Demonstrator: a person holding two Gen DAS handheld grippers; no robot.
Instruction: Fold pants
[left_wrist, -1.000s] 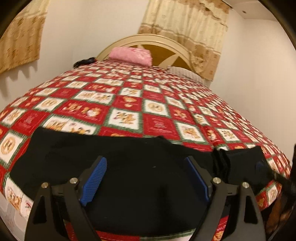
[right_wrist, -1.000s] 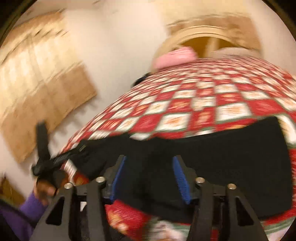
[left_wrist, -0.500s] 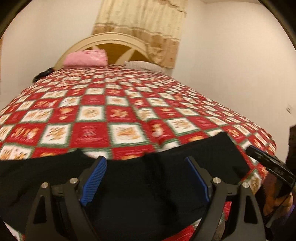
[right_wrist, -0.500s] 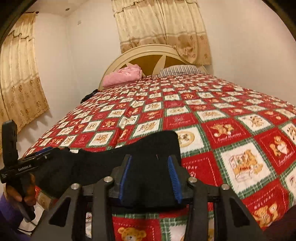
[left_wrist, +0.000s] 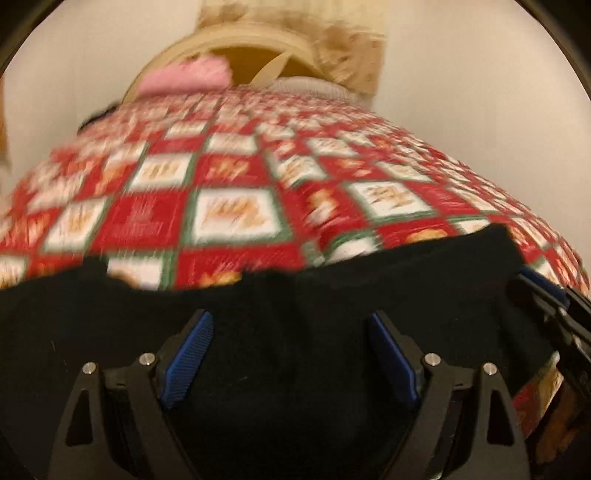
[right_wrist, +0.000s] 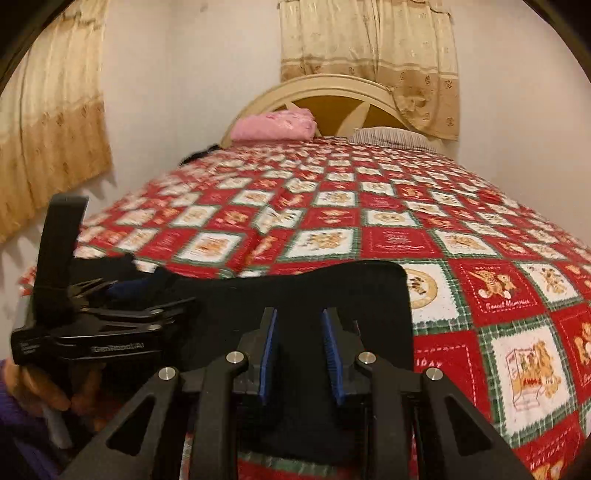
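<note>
Black pants (left_wrist: 110, 314) lie across the near edge of a red checked bedspread (right_wrist: 369, 206). My left gripper (left_wrist: 289, 321) hovers low over them, its blue pads wide apart and open, with only flat cloth below. In the right wrist view the pants' (right_wrist: 351, 288) right end sits under my right gripper (right_wrist: 299, 314). Its pads stand close together and black cloth fills the narrow gap. The right gripper (left_wrist: 546, 306) also shows at the pants' right end in the blurred left wrist view. The left gripper (right_wrist: 155, 295) appears at the left, held by a hand (right_wrist: 44, 395).
A pink pillow (right_wrist: 273, 125) and a striped pillow (right_wrist: 388, 136) lie by the arched headboard (right_wrist: 332, 85). A dark item (right_wrist: 199, 155) sits at the bed's far left edge. Curtains hang on the back and left walls. Bedspread stretches beyond the pants.
My left gripper has slid along the pants toward their right end, still wide open. The right gripper's pads have drawn closer together over the pants' end and its view has steadied.
</note>
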